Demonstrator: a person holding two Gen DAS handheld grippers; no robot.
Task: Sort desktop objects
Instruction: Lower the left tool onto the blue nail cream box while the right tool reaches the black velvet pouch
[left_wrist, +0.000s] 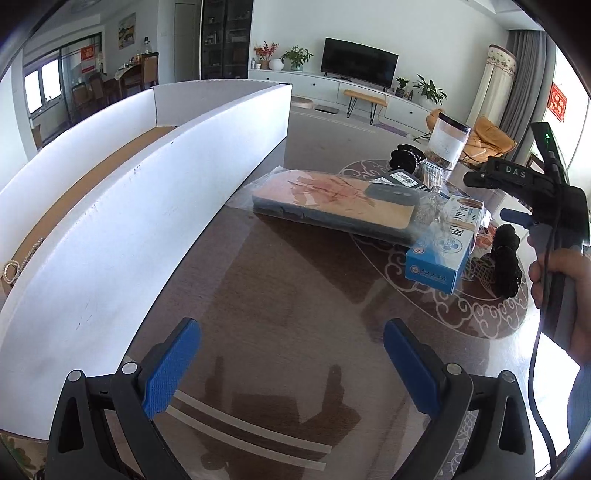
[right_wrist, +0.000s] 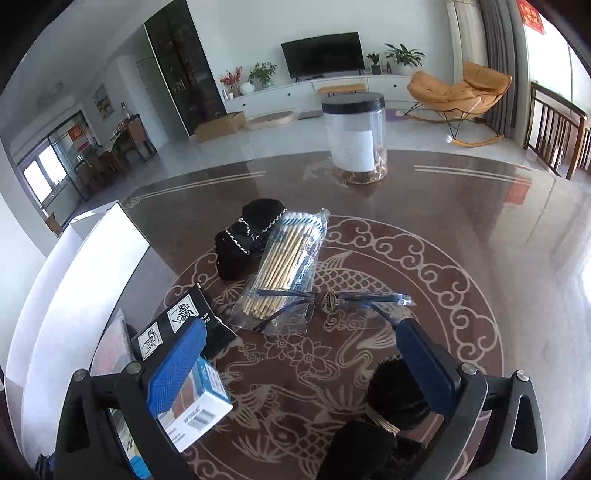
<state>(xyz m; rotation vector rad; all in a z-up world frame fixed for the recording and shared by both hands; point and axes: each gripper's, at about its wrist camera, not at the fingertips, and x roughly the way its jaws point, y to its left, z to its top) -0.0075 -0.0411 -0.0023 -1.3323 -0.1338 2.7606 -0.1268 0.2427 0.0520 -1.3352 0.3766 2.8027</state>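
My left gripper (left_wrist: 291, 363) is open and empty above the dark table, beside a long white cardboard box (left_wrist: 110, 229) on its left. Ahead lie a flat pinkish packet (left_wrist: 332, 203), a blue-and-white carton (left_wrist: 443, 247) and a black knitted item (left_wrist: 508, 258). My right gripper (right_wrist: 303, 363) is open and empty over the table's fish pattern, and it also shows in the left wrist view (left_wrist: 517, 216). The carton (right_wrist: 199, 406) lies under its left finger, a black knitted item (right_wrist: 391, 406) by its right finger. Ahead are glasses (right_wrist: 332, 301), a bag of cotton swabs (right_wrist: 288, 266) and a black scrunchie (right_wrist: 247, 240).
A clear jar with a black lid (right_wrist: 356, 136) stands at the table's far side. A black printed card (right_wrist: 181, 321) lies left of the swabs. The white box wall (right_wrist: 74, 295) borders the left. A wooden chair (right_wrist: 557, 133) stands at the far right.
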